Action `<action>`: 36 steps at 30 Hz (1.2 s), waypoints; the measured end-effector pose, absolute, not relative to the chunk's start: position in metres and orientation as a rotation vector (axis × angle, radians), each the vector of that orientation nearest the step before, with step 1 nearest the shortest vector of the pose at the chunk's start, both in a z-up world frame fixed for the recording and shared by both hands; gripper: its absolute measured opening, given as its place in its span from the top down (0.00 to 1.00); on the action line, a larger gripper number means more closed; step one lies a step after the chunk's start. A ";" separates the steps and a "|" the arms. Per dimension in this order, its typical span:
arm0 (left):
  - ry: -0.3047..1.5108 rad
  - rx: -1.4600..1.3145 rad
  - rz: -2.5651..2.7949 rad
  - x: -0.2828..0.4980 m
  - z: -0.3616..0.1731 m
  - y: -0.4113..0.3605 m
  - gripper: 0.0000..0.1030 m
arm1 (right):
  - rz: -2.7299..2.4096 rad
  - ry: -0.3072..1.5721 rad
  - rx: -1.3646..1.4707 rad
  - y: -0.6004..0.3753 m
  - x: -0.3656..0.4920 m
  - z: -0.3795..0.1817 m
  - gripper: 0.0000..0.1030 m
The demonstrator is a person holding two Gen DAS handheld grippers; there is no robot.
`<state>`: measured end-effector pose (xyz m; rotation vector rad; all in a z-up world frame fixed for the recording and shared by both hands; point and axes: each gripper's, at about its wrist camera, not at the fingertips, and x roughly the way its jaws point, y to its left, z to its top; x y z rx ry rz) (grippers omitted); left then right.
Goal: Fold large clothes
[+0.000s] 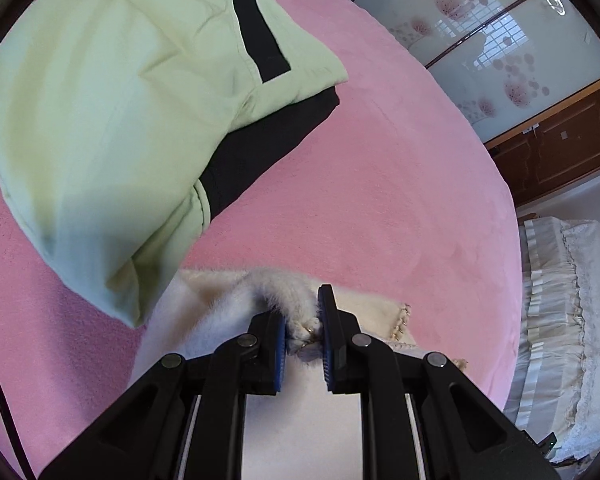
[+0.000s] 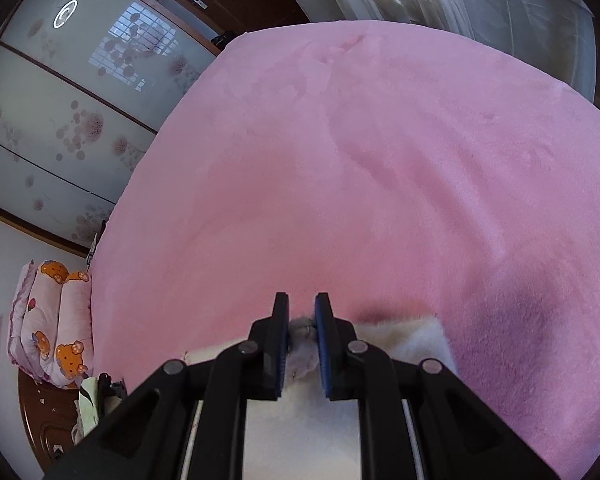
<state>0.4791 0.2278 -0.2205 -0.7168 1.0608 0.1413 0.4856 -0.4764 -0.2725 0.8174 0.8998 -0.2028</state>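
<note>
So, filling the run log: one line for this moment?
left tongs: shut on white fluffy garment | right tongs: shut on same garment | pink bed below

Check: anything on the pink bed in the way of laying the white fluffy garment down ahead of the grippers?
Mostly no. Both the left gripper and right gripper are shut on the white fluffy garment. The pink bed ahead of the right is bare; the folded green-and-black garment lies ahead-left of the left gripper, overlapping the white one's edge.
</note>
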 end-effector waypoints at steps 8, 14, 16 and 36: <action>1.106 -0.691 0.167 0.501 -0.244 0.226 0.88 | -0.328 0.843 0.853 -0.507 0.498 -0.278 1.00; 1.170 -0.672 0.208 0.508 -0.257 0.224 0.87 | -0.336 0.928 0.799 -0.513 0.504 -0.273 1.00; 1.173 -0.673 0.216 0.508 -0.251 0.221 0.84 | -0.334 0.948 0.778 -0.510 0.500 -0.270 1.00; 1.096 -0.355 0.183 0.442 -0.142 0.213 0.21 | -0.171 1.100 0.675 -0.464 0.420 -0.234 0.70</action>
